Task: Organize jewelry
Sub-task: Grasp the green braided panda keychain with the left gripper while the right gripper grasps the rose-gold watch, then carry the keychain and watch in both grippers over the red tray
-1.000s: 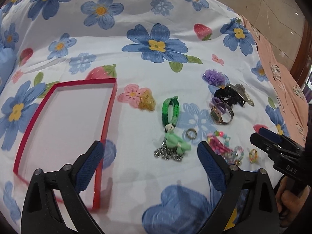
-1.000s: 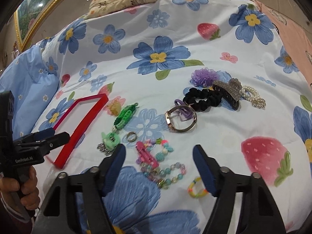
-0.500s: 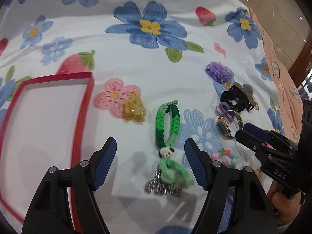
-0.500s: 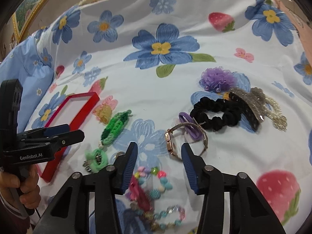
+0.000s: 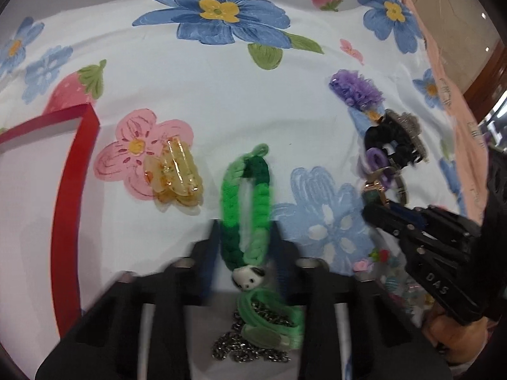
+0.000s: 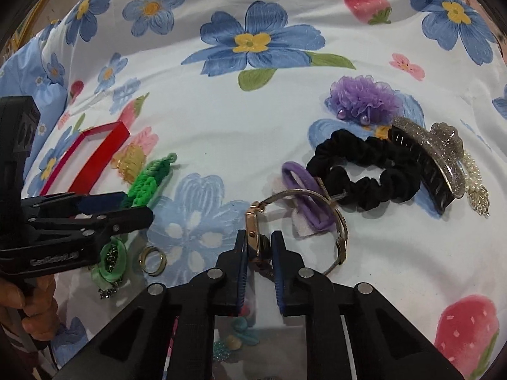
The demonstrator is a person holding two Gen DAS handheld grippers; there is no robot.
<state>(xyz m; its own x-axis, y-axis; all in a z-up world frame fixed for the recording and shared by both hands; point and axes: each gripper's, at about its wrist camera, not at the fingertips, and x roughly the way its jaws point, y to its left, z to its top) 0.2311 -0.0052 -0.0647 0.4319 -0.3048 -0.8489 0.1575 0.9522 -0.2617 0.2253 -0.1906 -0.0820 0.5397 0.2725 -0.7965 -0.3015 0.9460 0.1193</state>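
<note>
My left gripper (image 5: 245, 231) is shut on the green braided bracelet (image 5: 247, 196) with a panda bead, which lies on the floral sheet; it also shows in the right wrist view (image 6: 149, 183). My right gripper (image 6: 258, 240) is shut on the rose-gold wristwatch (image 6: 298, 218), its case between the blue pads. The red tray (image 5: 73, 171) lies to the left and shows small in the right wrist view (image 6: 95, 155). The right gripper appears at the right of the left wrist view (image 5: 412, 228).
An amber hair claw (image 5: 174, 174), purple flower clip (image 6: 361, 98), black scrunchie (image 6: 364, 171), glitter claw clip (image 6: 437, 161), purple hair tie (image 6: 307, 196), gold ring (image 6: 153, 260), green charm with chain (image 5: 263, 335) and bead bracelets lie around on the sheet.
Both grippers moved forward and down and closed: the left on the green bracelet, the right on the watch.
</note>
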